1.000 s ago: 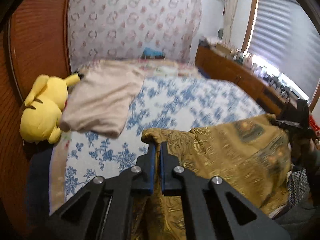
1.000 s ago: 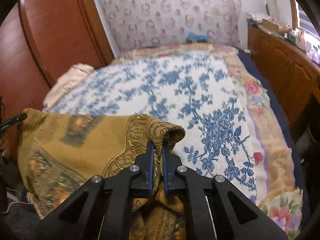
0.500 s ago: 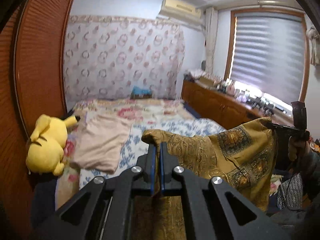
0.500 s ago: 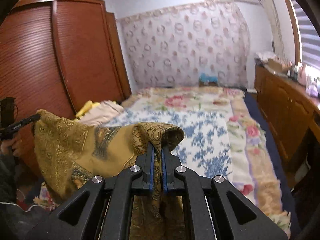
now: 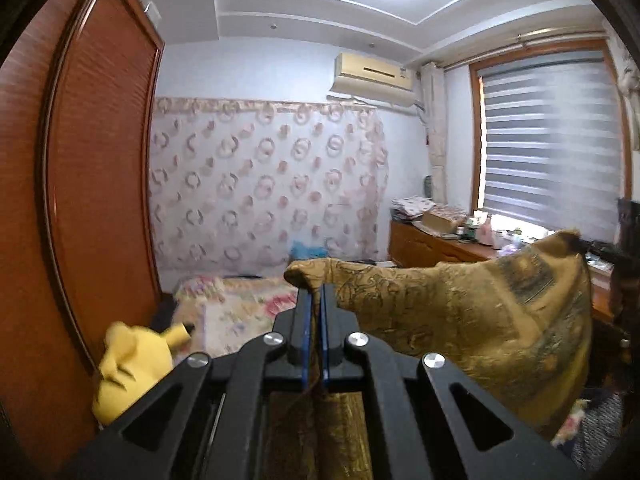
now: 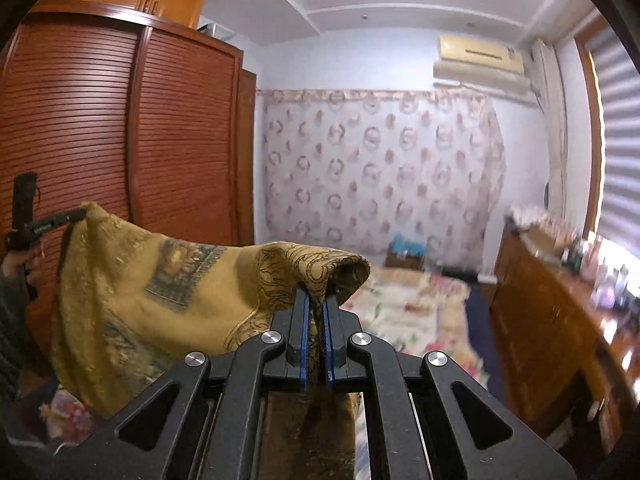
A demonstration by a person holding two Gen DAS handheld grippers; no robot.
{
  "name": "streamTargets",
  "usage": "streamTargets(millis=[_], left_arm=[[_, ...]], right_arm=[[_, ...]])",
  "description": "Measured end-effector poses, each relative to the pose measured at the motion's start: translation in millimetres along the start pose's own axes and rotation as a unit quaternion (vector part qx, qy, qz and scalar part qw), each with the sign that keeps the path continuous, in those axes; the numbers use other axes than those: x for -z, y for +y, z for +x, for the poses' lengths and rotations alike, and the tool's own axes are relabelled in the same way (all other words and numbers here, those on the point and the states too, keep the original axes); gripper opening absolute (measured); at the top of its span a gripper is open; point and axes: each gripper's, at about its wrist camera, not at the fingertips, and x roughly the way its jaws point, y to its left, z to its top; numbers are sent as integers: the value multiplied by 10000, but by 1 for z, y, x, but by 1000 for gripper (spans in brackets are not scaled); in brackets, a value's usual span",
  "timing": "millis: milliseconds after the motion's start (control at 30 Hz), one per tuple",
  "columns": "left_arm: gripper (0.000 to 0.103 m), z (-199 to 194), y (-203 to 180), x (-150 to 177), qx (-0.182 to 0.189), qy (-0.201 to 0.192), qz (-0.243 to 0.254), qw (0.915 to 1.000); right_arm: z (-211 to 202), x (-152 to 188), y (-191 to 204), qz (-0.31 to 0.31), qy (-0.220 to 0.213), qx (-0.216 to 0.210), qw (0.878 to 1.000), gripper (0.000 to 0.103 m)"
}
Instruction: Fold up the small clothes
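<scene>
A mustard-gold patterned cloth [image 5: 472,312] hangs stretched in the air between both grippers, high above the bed. My left gripper [image 5: 315,296] is shut on one top corner, the fabric bunched over its fingertips. My right gripper [image 6: 315,300] is shut on the other top corner, which folds over its tips. In the left wrist view the right gripper [image 5: 600,250] shows dark at the cloth's far right end. In the right wrist view the left gripper [image 6: 82,213] pinches the cloth [image 6: 160,280] at the far left, with a hand [image 6: 20,264] under it.
The bed with its floral cover [image 6: 416,308] lies below. A yellow plush toy [image 5: 132,364] sits at the bed's left edge beside the red-brown wardrobe [image 6: 100,140]. A wooden dresser [image 6: 552,328] with clutter lines the right wall under the window blinds [image 5: 548,152].
Both grippers have risen a long way with the cloth, lifting it off the bed. The views tilted up from the bedspread to the walls and ceiling. Both grips stayed shut.
</scene>
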Motion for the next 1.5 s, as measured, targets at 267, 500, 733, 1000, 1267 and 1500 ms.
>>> streamTargets(millis=[267, 500, 733, 1000, 1267, 1500], left_arm=[[26, 213, 41, 42, -333, 1368, 161, 9899], [42, 283, 33, 154, -4, 2563, 210, 9664], [47, 265, -1, 221, 148, 3064, 231, 9515], [48, 246, -28, 254, 341, 3334, 143, 9421], [58, 240, -40, 271, 389, 3473, 117, 9369], [62, 237, -42, 277, 333, 3284, 124, 9439]], right_arm=[[214, 20, -74, 95, 1209, 959, 9880, 27], [325, 145, -112, 623, 2568, 995, 9593, 32], [301, 201, -99, 606, 2774, 543, 9573, 39], [269, 241, -74, 702, 3052, 193, 9495, 39], [254, 260, -72, 1053, 3156, 136, 9429, 47], [250, 272, -70, 1073, 3183, 336, 9413, 48]])
